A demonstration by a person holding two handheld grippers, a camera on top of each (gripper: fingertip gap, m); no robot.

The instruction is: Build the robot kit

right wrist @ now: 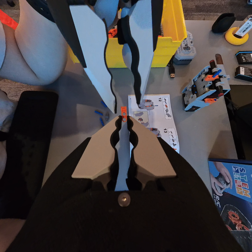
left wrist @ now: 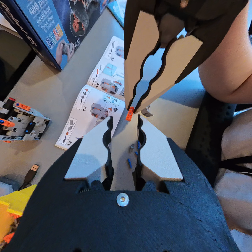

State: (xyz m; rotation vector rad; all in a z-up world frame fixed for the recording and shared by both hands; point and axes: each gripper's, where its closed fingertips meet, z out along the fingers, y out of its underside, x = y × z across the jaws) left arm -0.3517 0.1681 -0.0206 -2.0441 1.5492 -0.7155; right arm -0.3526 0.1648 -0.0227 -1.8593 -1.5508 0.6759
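Observation:
My right gripper (right wrist: 124, 117) is shut on a small orange beam with holes (right wrist: 124, 114) and holds it upright above the grey table (right wrist: 197, 129). In the left wrist view the right gripper (left wrist: 130, 109) comes in from the top with the orange beam (left wrist: 130, 114) at its tips. My left gripper (left wrist: 125, 118) is open and empty. Its fingertips stand on either side of the beam's free end without touching it. It also shows in the right wrist view (right wrist: 126, 108), coming from the top. Blue pins (right wrist: 98, 112) and a small grey piece (right wrist: 107, 117) lie on the table below.
An open instruction booklet (right wrist: 156, 115) lies under the grippers. A partly built grey, blue and orange model (right wrist: 205, 88), a yellow bin (right wrist: 173, 34), a USB cable (right wrist: 172, 72), a grey battery unit (right wrist: 185, 51), black packs (right wrist: 244, 57) and the kit box (right wrist: 231, 190) surround it. A person's arm (left wrist: 225, 68) is at the right. The grey battery unit (right wrist: 185, 51) is about 30 cm from both grippers' fingertips.

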